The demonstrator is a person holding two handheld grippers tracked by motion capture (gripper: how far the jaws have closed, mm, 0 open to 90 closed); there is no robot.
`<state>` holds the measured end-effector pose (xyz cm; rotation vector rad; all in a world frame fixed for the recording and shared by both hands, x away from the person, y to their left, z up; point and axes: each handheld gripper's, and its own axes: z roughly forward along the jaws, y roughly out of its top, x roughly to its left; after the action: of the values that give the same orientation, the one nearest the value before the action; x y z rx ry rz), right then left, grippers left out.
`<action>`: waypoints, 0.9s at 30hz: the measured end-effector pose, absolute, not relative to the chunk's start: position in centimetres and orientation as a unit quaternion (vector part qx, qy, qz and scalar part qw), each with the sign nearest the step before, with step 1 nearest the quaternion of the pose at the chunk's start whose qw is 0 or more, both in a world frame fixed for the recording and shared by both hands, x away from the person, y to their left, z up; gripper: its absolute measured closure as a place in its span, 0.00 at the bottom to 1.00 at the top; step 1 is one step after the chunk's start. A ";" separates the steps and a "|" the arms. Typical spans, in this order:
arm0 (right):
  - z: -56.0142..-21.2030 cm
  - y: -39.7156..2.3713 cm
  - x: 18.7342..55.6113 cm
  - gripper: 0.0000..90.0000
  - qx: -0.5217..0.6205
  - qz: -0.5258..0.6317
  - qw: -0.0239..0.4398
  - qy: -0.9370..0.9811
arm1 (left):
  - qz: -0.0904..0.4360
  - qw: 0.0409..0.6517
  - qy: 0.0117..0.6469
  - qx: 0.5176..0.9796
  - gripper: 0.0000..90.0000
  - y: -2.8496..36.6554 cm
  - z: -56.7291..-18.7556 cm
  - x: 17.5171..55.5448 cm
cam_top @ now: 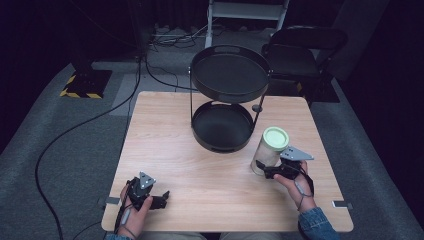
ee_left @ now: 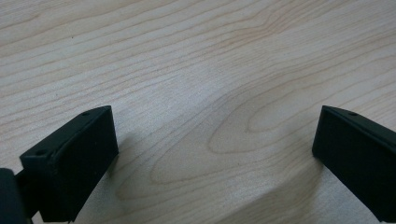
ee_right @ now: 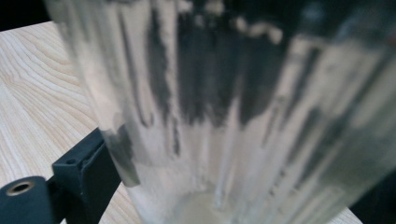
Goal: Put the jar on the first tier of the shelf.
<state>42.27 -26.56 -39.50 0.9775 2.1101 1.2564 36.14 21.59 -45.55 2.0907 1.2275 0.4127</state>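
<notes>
Dark grey carpet, trailing cables and a black chair (cam_top: 304,47) surround a light wooden table (cam_top: 170,145), viewed from above the person's side. At the far centre of the table stands a 2-tier black stand (cam_top: 226,97): its upper tray (cam_top: 230,74) and lower tray (cam_top: 221,127) both appear to hold nothing. To the right of the lower tray, near the right edge of the table, stands the clear ribbed jar (cam_top: 270,151), upright, closed by a pale green lid (cam_top: 275,138); nothing can be made out inside it, though a pale patch shows at its base in the right gripper view. The right gripper (cam_top: 266,168) sits against the jar's near side, low on the wall, its jaws set around the glass (ee_right: 224,116), with 1 black jaw visible touching the left wall; whether they are pinching firmly cannot be told. The left gripper (cam_top: 161,197) rests at the near left of the table, jaws spread wide over bare wood (ee_left: 205,84) and holding nothing. Judged risks: a low grip on a tall, smooth jar could let it tip or slide between the jaws when lifted; a lift toward the stand could knock the jar against the upper tray's rim or the thin side posts.
</notes>
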 end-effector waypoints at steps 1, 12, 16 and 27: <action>-39.5 -26.5 42.3 0.10 0.359 0.460 0.248 0.773 | 0.158 0.335 0.470 0.801 0.00 21.6 -45.6 36.1; -39.1 -26.5 42.2 0.12 0.362 0.453 0.243 0.777 | 0.158 0.335 0.470 0.801 0.00 21.6 -45.6 36.1; -38.9 -26.4 42.3 0.12 0.363 0.447 0.239 0.782 | 0.158 0.335 0.470 0.801 0.00 21.6 -45.6 36.1; -37.5 -26.0 43.0 0.12 0.355 0.452 0.250 0.779 | 0.159 0.335 0.471 0.800 0.00 21.6 -45.6 36.1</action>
<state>42.97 -25.98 -37.46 0.9660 2.1216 1.2304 36.11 21.58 -45.56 2.0880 1.2299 0.4144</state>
